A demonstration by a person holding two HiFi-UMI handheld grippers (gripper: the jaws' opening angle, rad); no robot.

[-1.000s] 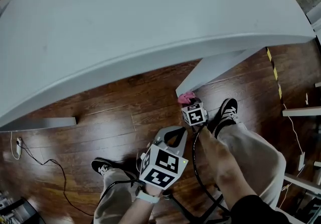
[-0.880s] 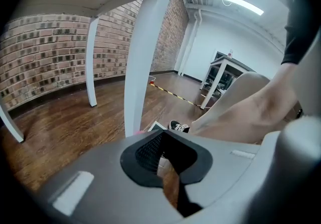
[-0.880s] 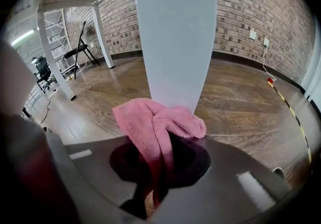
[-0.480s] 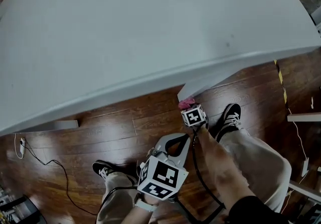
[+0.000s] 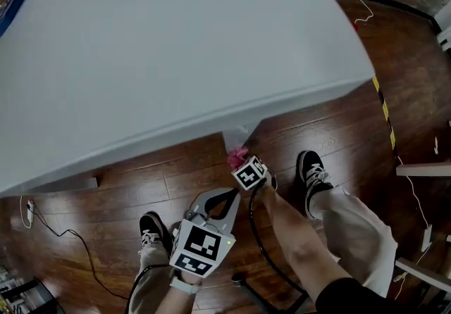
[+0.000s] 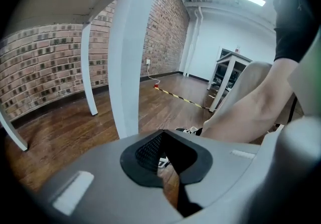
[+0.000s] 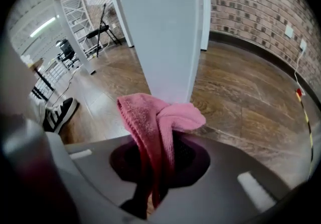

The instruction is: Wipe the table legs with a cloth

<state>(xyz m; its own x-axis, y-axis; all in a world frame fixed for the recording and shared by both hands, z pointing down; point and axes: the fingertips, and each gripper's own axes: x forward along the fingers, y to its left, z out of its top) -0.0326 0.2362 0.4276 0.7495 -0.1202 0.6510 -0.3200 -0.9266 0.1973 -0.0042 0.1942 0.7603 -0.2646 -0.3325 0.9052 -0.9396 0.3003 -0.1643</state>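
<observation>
The right gripper (image 7: 158,170) is clamped on a pink cloth (image 7: 161,120). The bunched free end sticks out ahead of the jaws, so soft fabric rather than plastic meets the white table leg (image 7: 161,32) that fills the upper middle of the right gripper view. The wad sits at the leg's lower stretch. It probably touches, though the wide-angle view leaves that unsure.

In the head view the cloth (image 5: 237,157) shows at centre, just below the edge of the table top (image 5: 176,52), where a short piece of the leg (image 5: 236,138) peeks out. The right gripper (image 5: 242,165) reaches low and forward, evidently to get under the overhang.

The left gripper (image 5: 223,198) hangs lower and left of centre, back from the leg. Its jaws are drawn together (image 6: 168,168) with only a sliver of wooden floor (image 6: 65,132) between them and nothing held. It seems parked out of the way, since one tool can carry the cloth.

By count there are one cloth, two grippers and two shoes (image 5: 151,227), one on either side of the grippers. The left gripper view shows three white legs: a near one left of centre (image 6: 128,57), a second farther left (image 6: 89,75), and a third at the lower left edge (image 6: 11,135). I judge that wiping is on this one leg, with the others still to do.
</observation>
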